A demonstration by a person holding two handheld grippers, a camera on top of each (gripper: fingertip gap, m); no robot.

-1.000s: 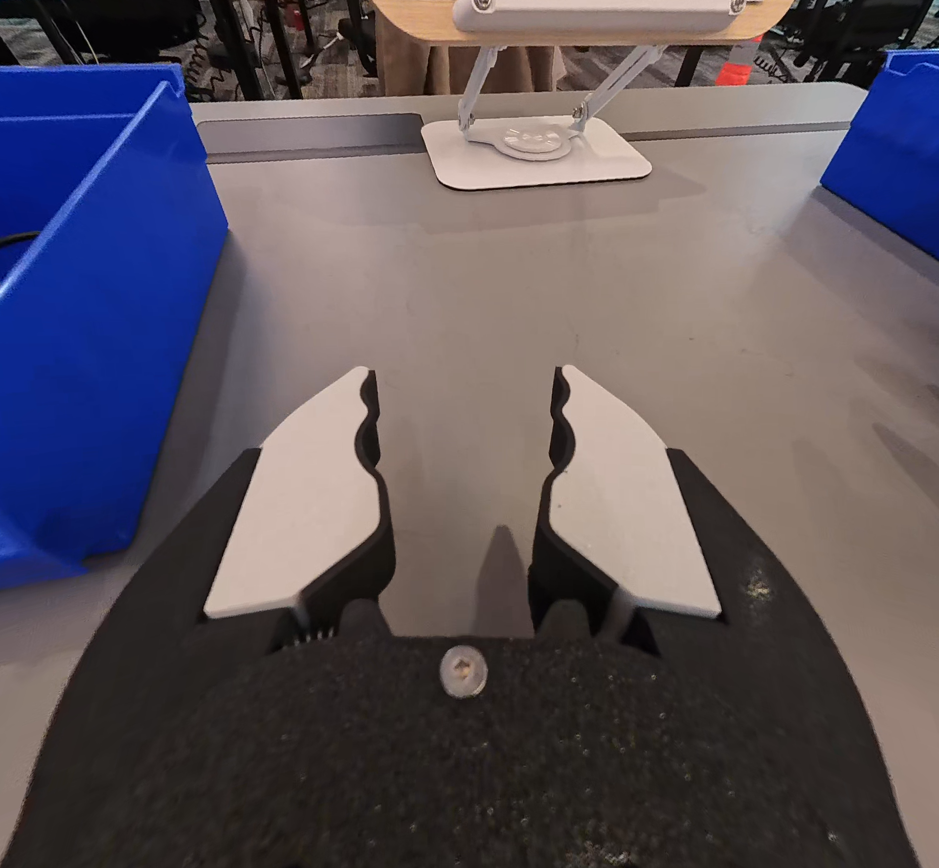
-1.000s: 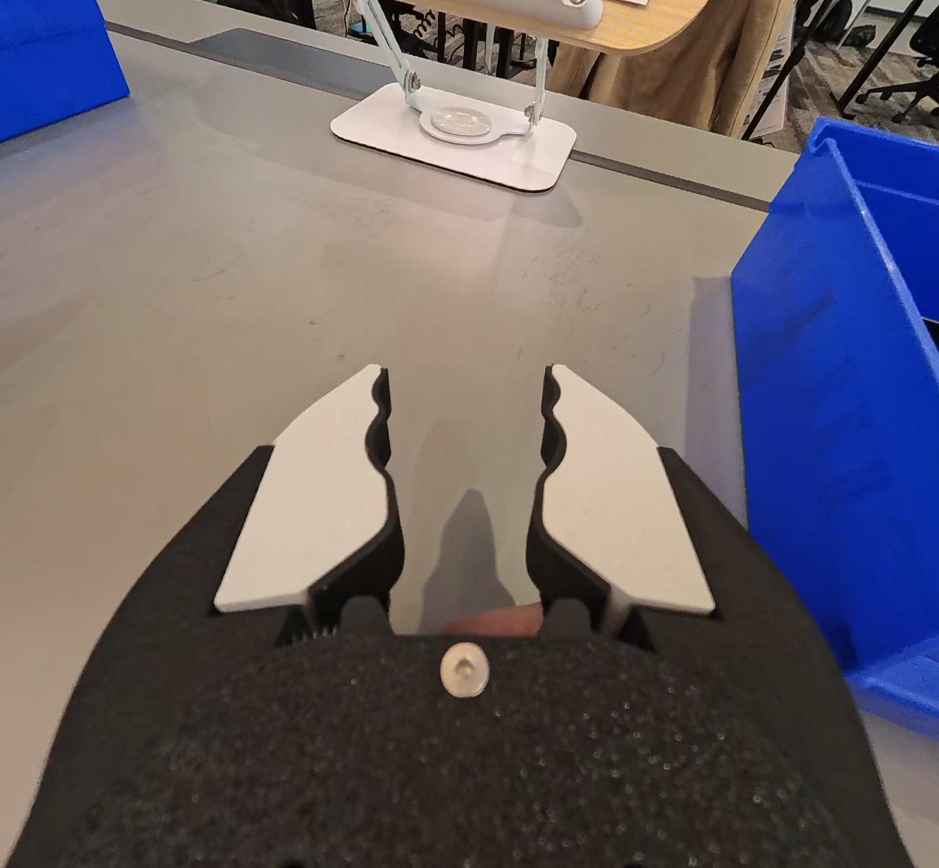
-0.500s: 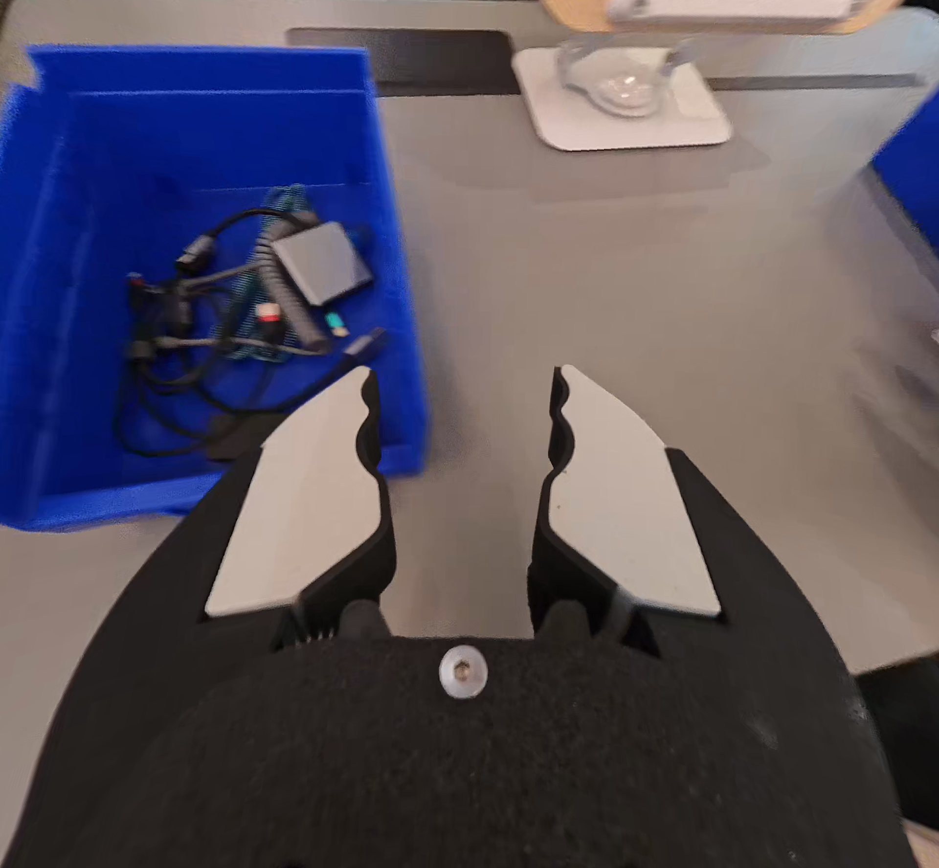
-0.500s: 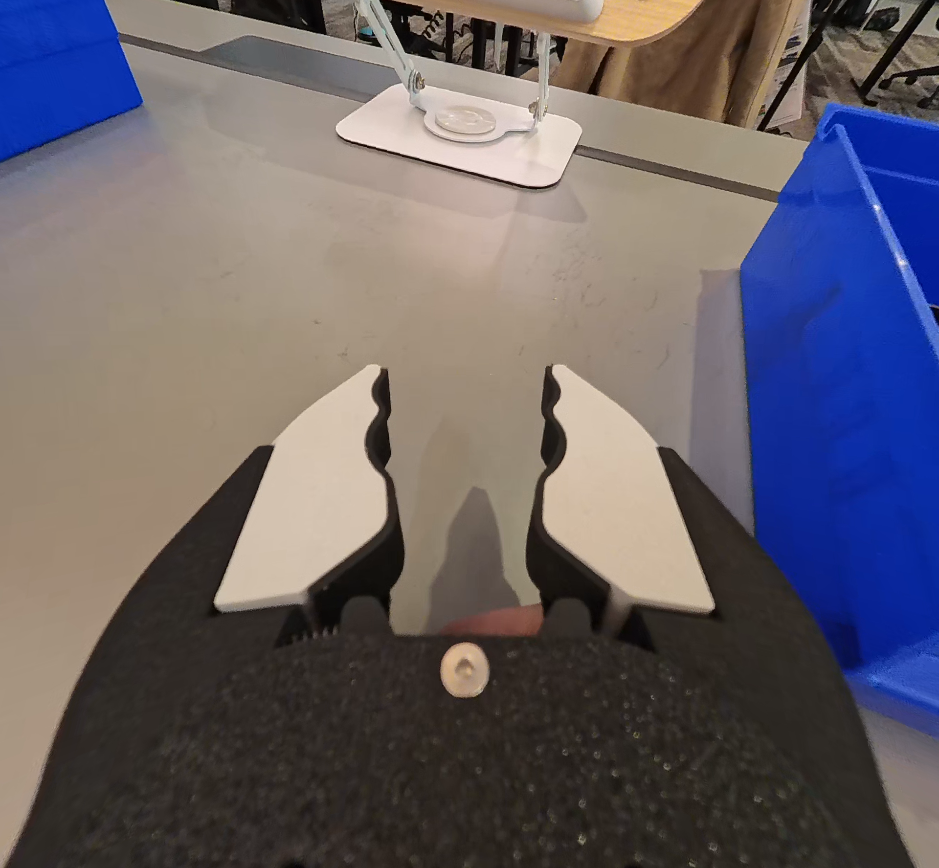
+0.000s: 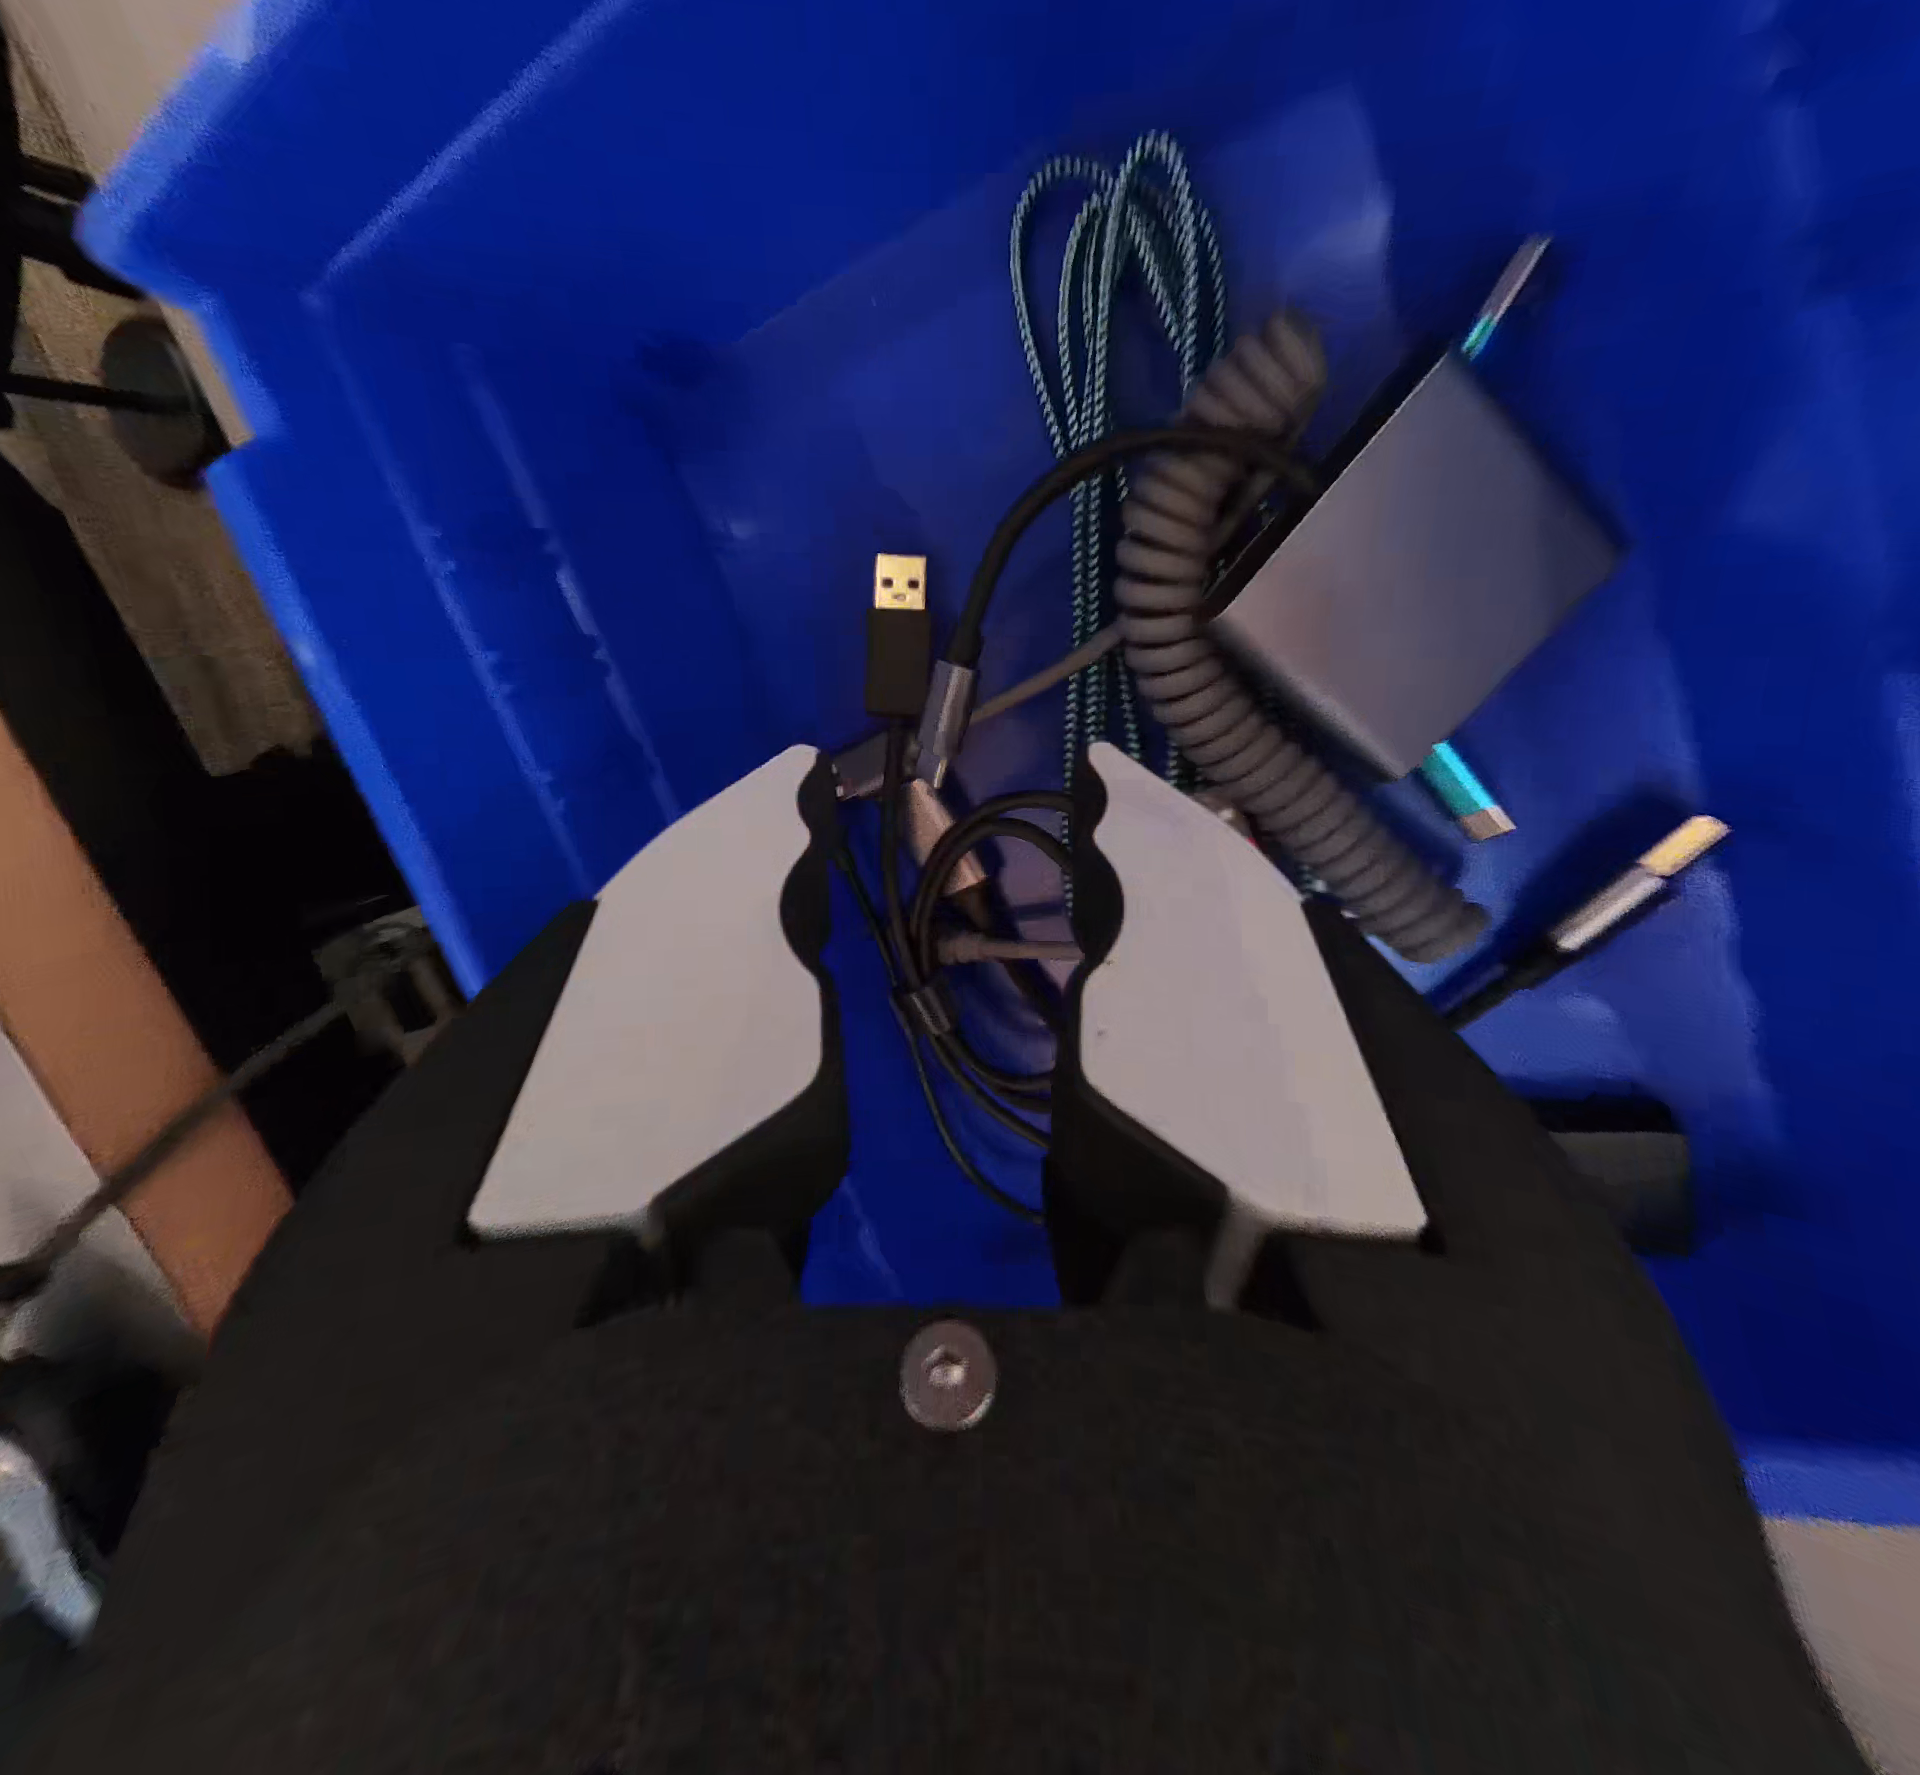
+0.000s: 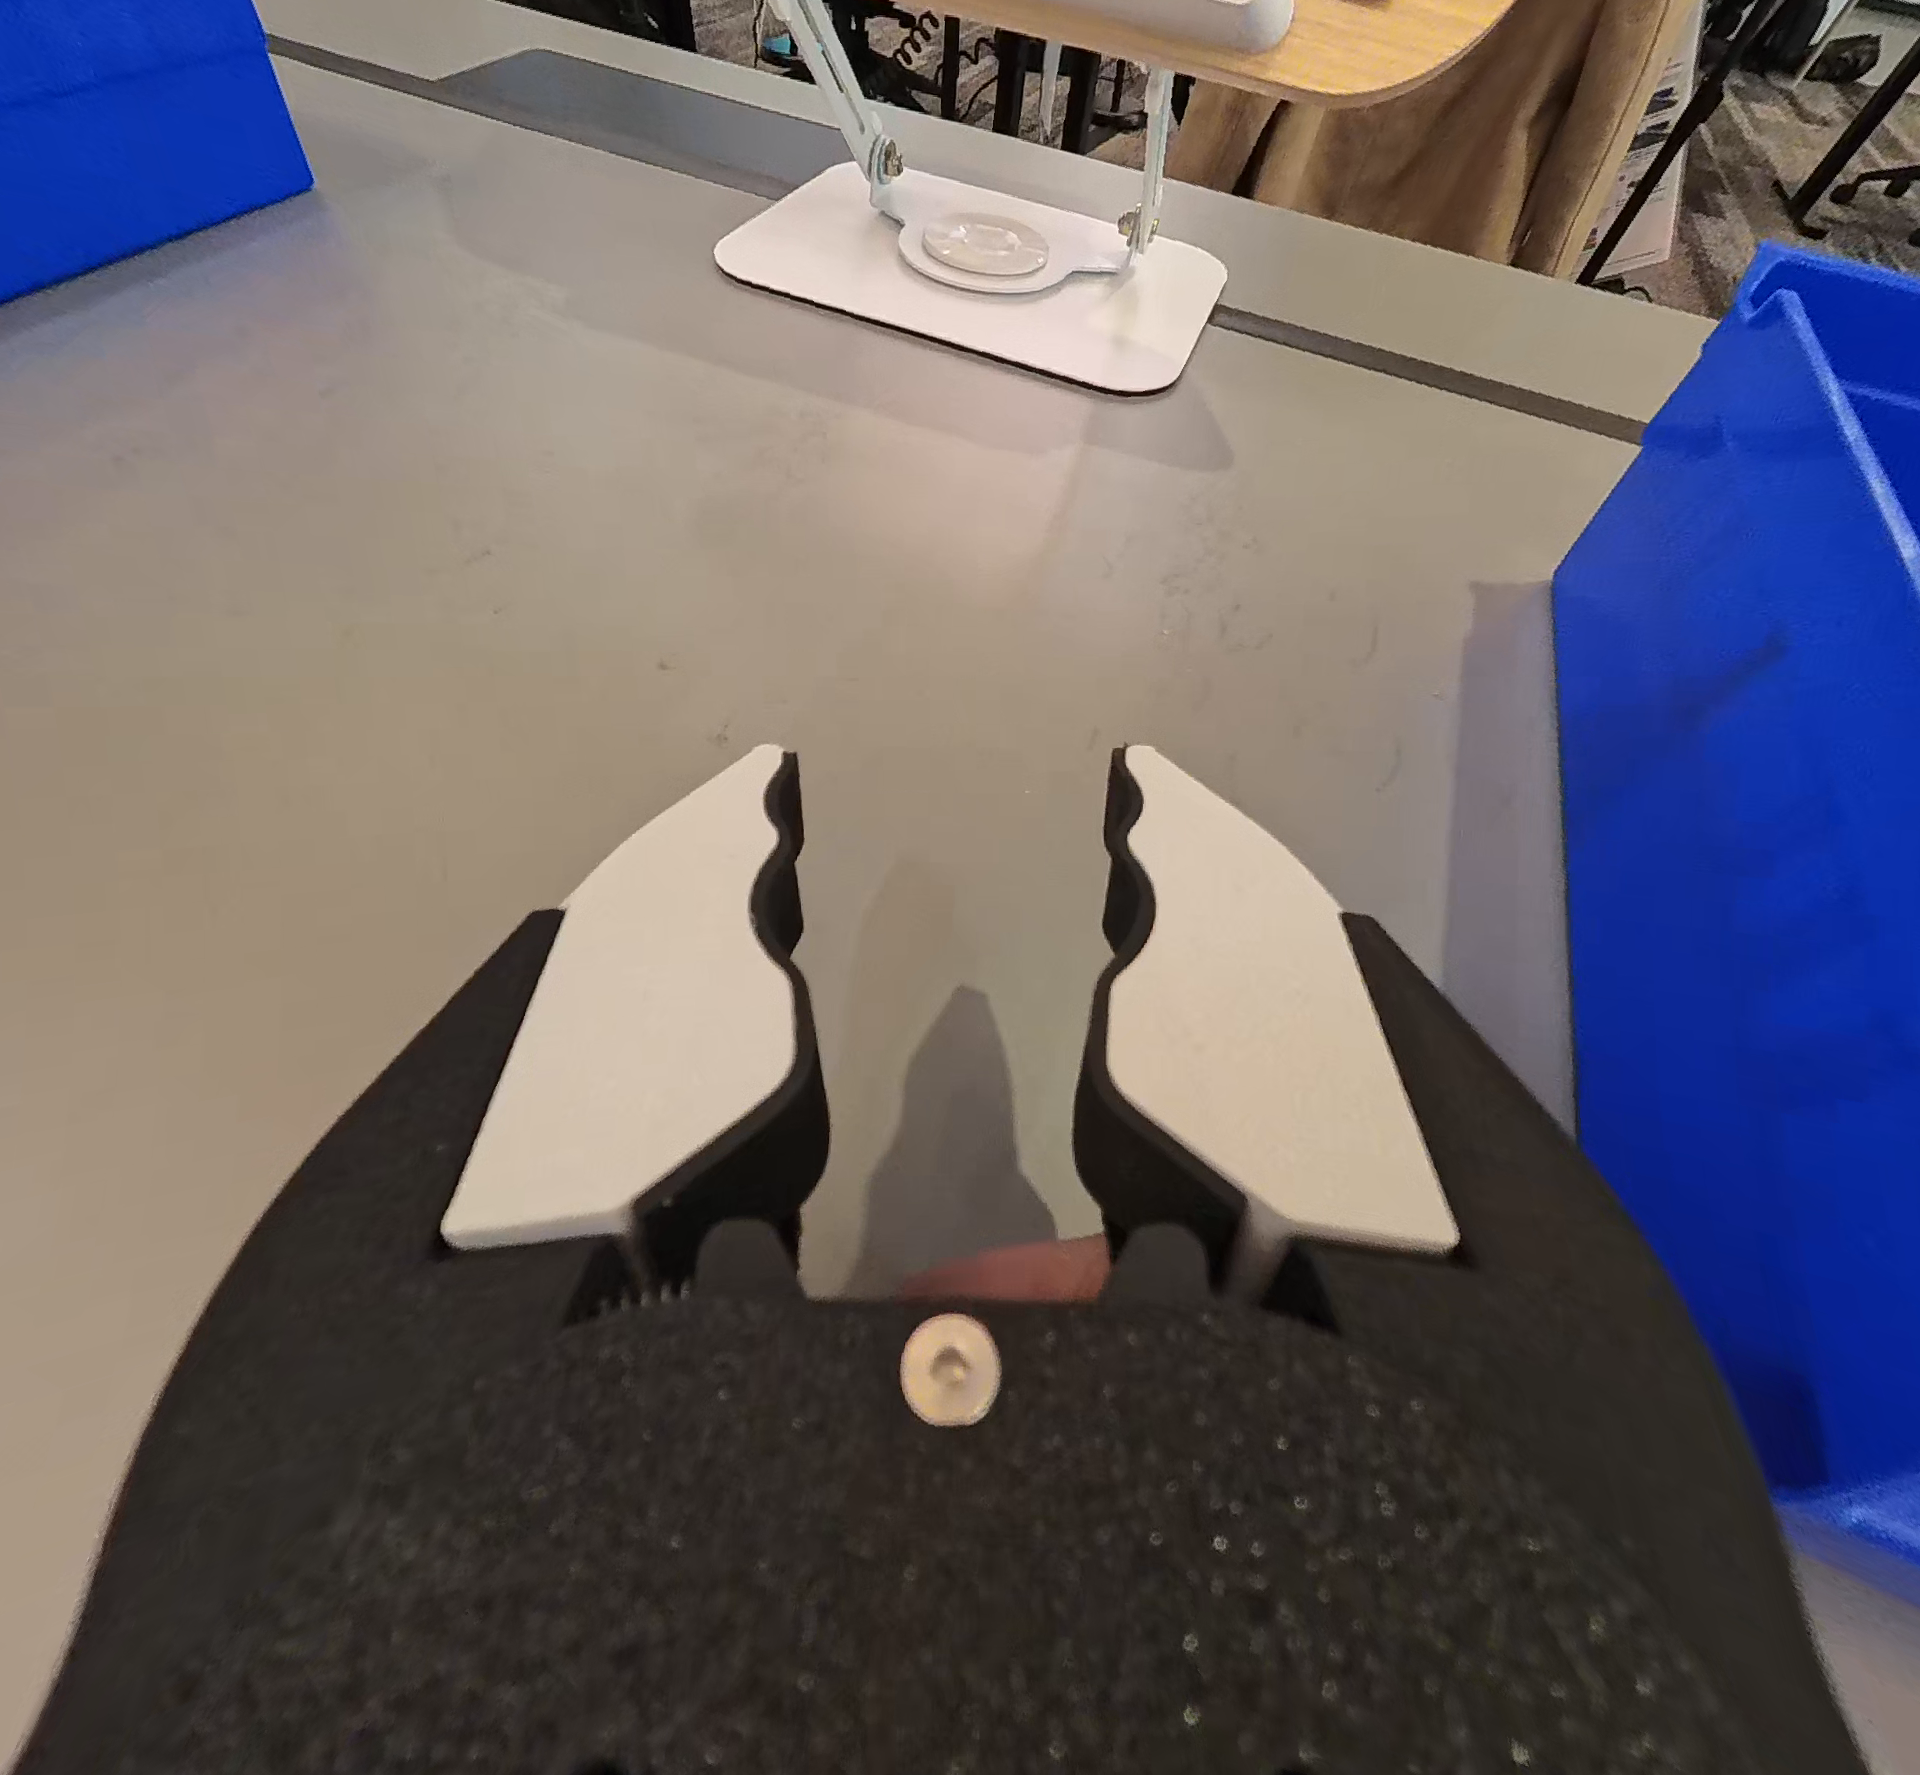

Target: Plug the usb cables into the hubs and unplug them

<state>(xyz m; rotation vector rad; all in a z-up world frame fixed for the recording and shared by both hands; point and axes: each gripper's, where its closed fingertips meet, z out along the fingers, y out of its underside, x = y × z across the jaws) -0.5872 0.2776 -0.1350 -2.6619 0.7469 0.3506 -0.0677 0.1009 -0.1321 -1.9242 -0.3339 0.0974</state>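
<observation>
2 spread left fingers (image 5: pixel 727 977) flank tangled black cables (image 5: pixel 977 904) in blue bin (image 5: pixel 623 291).

Left wrist view: dim, heavy motion blur. Blue bin (image 5: pixel 1143 63) walls smear toward 12 and 3 o'clock; grey hub (image 5: pixel 1423 572) soft-edged; gold USB plug (image 5: pixel 900 582) near centre is the sharpest thing. Background at 9 o'clock is dark and streaked.

Right wrist view: bright, even overhead light, mostly sharp. Grey table (image 6: pixel 416 634) carries a pale sheen toward 12 o'clock. Soft shadow lies between the right gripper (image 6: pixel 954 769) fingers, another beside the right-hand bin (image 6: pixel 1745 894) at 3 o'clock. Fisheye bending at the edges; slight softness at 6 o'clock.
</observation>
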